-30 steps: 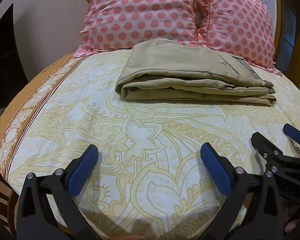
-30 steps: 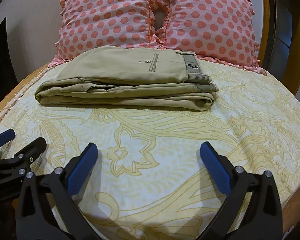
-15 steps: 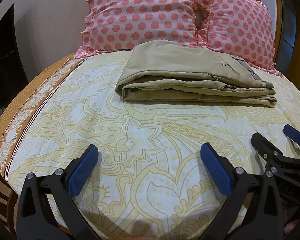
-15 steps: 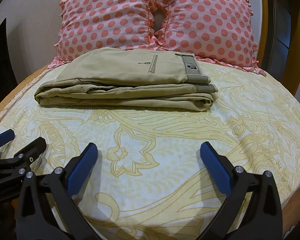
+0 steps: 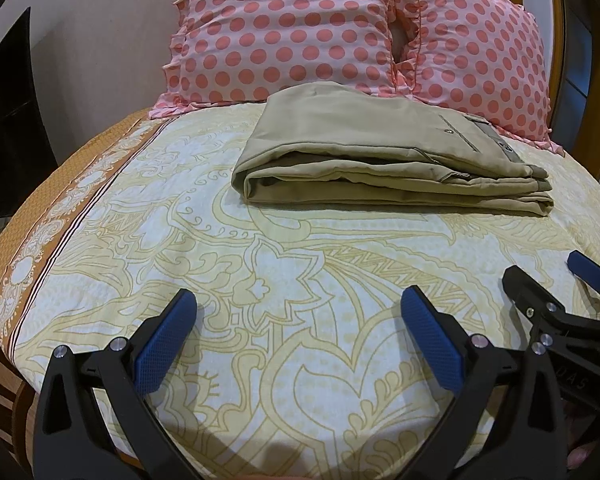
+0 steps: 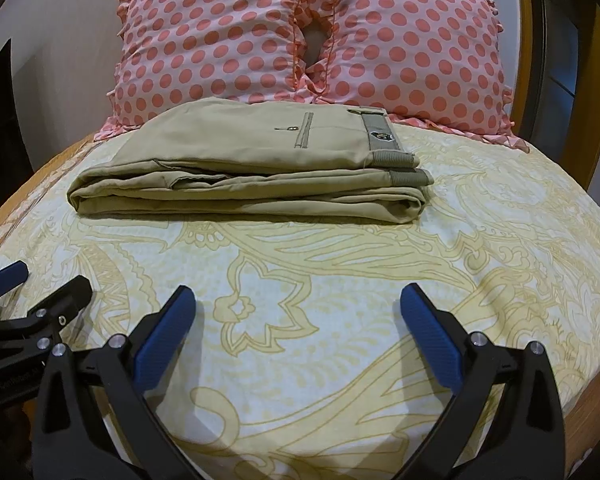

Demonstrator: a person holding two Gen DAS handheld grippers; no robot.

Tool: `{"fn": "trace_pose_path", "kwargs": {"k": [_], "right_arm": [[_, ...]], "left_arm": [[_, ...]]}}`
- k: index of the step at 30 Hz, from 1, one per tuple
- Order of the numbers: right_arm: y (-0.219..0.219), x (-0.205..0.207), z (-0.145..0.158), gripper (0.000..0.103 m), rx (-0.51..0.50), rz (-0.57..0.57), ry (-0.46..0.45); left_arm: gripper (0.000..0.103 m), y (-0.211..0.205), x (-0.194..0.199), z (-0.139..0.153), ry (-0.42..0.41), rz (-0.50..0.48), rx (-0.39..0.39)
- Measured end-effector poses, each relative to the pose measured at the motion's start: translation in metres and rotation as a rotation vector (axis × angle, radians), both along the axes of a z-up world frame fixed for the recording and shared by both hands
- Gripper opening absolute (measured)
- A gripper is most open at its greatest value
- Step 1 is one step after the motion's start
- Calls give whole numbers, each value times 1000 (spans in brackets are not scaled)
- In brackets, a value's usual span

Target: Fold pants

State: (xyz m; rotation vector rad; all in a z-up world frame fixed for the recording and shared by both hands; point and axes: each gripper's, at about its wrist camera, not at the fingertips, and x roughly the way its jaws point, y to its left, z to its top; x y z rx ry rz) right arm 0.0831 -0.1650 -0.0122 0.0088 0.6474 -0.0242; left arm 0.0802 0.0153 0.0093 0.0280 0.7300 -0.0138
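Khaki pants (image 5: 380,152) lie folded in a flat stack on the bed, in front of the pillows; they also show in the right wrist view (image 6: 252,164), waistband to the right. My left gripper (image 5: 300,320) is open and empty, hovering over the sheet well short of the pants. My right gripper (image 6: 298,320) is open and empty, also short of the pants. The right gripper shows at the right edge of the left wrist view (image 5: 556,280). The left gripper shows at the left edge of the right wrist view (image 6: 40,292).
Two pink polka-dot pillows (image 5: 284,32) (image 6: 412,48) lean against the headboard behind the pants. A yellow patterned sheet (image 5: 260,280) covers the bed, with an orange border (image 5: 60,208) along the left edge. A wooden frame (image 6: 556,60) stands at right.
Both grippers have drifted very slightly; the view has barely shifted. The pants have not moved and both grippers stay open.
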Motion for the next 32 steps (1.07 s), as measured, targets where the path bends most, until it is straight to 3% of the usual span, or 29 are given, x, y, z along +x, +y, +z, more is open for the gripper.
{"fn": "trace_pose_path", "kwargs": {"k": [32], "right_arm": [[0, -1, 0, 101, 0, -9, -14]], "left_arm": [[102, 2, 4, 0, -3, 12, 4]]}}
